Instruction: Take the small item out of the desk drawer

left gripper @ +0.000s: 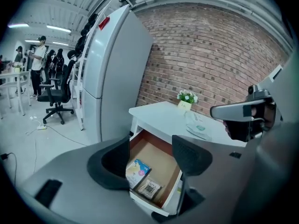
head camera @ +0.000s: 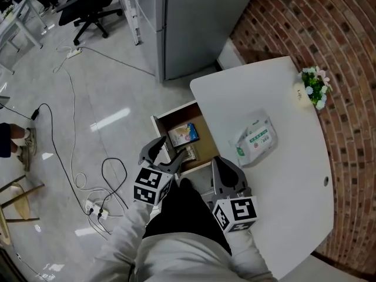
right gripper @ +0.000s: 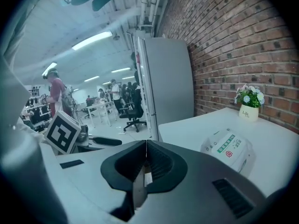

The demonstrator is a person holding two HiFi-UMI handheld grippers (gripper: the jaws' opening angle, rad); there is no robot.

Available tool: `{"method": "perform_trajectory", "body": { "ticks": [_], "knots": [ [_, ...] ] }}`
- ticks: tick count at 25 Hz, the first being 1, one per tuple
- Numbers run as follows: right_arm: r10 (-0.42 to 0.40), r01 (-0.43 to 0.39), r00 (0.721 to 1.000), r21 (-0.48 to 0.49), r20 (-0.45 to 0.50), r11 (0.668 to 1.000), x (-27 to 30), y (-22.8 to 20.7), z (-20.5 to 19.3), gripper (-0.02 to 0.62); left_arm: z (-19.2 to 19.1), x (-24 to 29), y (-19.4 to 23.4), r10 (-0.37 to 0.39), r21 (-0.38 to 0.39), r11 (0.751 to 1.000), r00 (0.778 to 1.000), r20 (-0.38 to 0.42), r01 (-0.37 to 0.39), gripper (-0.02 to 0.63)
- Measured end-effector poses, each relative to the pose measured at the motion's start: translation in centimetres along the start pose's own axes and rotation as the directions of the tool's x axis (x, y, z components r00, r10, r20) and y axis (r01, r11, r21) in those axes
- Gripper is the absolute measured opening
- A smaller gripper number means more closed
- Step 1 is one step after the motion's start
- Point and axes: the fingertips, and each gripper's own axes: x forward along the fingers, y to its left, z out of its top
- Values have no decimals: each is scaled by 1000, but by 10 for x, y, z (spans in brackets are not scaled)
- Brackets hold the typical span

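Open drawer [head camera: 207, 138], 2 items inside, blue-yellow packet [head camera: 183, 135], barcoded packet [head camera: 188, 153]

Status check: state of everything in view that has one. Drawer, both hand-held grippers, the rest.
Desk drawer: pulled open.
Left hand-held gripper: open, empty, aimed at the drawer.
Right hand-held gripper: shut, jaws together.
Blue packet: flat in the drawer.
Barcoded packet: flat in the drawer, nearer its front.
Wipes pack: lying on the desktop.
Flower pot: upright.
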Motion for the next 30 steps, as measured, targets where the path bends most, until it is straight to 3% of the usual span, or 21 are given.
{"method": "perform_trajectory", "body": {
  "ticks": [9,20,30],
  "knots": [
    [-26,26,1000,-6,17,1000,15,-20,11,28,-22,47,3,-64,29,997,990,-124,68,315],
    [11,-11,1000,-7,-8,1000,52,-37,14,28,-74,110,11,-119,93,984,942,-314,155,333],
    [29,-29,999,2,-43,1000,80,-51,8,28,-94,156,28,-122,150,968,902,-415,200,336]
  ]
}}
